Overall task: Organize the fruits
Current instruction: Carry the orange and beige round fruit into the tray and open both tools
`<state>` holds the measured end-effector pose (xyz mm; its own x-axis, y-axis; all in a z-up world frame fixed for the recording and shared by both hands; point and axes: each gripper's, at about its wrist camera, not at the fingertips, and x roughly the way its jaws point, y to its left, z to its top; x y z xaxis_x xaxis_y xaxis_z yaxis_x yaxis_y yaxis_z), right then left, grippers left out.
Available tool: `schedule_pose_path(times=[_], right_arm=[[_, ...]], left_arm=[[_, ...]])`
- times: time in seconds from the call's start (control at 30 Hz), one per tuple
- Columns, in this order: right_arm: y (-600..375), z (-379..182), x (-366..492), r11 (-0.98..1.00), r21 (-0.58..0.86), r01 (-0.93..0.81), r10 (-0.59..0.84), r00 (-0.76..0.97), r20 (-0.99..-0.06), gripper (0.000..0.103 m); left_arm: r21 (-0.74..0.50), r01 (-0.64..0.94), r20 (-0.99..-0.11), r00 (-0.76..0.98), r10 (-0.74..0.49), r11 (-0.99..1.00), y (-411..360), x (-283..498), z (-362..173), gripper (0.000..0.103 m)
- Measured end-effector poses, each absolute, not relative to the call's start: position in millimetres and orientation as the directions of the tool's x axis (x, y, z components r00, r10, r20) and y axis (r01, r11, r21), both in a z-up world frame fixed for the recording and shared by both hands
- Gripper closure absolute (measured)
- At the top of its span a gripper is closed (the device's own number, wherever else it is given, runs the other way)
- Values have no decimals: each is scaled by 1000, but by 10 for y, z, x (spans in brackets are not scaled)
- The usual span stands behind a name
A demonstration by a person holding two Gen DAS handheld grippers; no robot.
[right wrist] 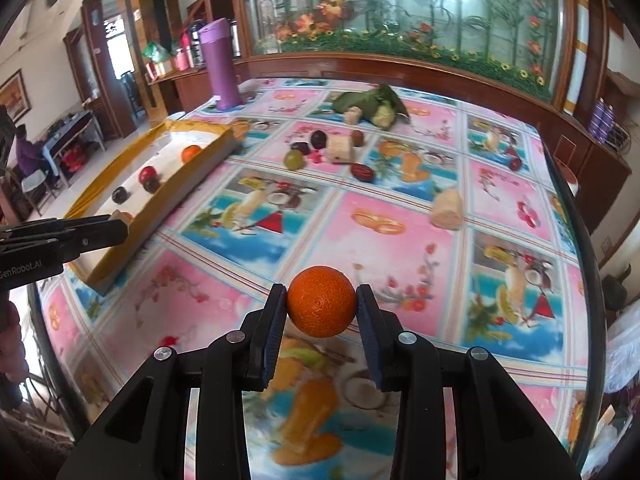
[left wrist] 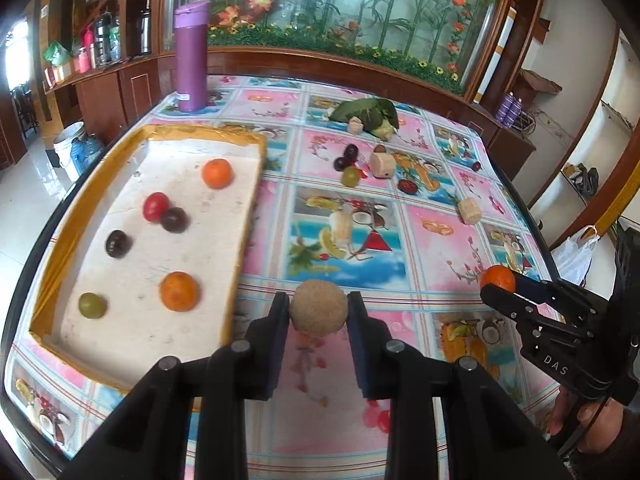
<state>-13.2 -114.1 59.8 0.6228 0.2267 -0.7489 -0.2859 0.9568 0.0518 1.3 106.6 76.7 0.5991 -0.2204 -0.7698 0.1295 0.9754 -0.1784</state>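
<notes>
My left gripper [left wrist: 318, 309] is shut on a round tan fruit [left wrist: 318, 307], held above the tablecloth just right of the yellow-rimmed white tray [left wrist: 132, 140]. The tray holds two oranges [left wrist: 217, 173], a red fruit [left wrist: 155, 206], two dark plums [left wrist: 118, 243] and a green grape [left wrist: 92, 305]. My right gripper [right wrist: 321, 307] is shut on an orange [right wrist: 321, 306] above the table's near right part; it also shows in the left wrist view [left wrist: 498, 279]. Loose fruits, a green grape [right wrist: 293, 159] and dark plums [right wrist: 319, 139], lie mid-table.
A purple flask [left wrist: 191, 56] stands at the table's far left corner. A leafy green vegetable [left wrist: 366, 112] lies at the back. Several pale cut chunks [left wrist: 382, 164] lie among the loose fruit. The table edge runs close on the right, with a white plastic bag [left wrist: 576, 256] beyond.
</notes>
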Motion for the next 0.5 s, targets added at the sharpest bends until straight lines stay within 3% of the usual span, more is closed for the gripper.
schedule_pose_path(times=[0.5], right_arm=[[-89, 719, 141, 891, 61, -451, 342, 577, -742, 69]], left_arm=[[-179, -57, -766, 635, -103, 982, 2177, -16, 762, 72]])
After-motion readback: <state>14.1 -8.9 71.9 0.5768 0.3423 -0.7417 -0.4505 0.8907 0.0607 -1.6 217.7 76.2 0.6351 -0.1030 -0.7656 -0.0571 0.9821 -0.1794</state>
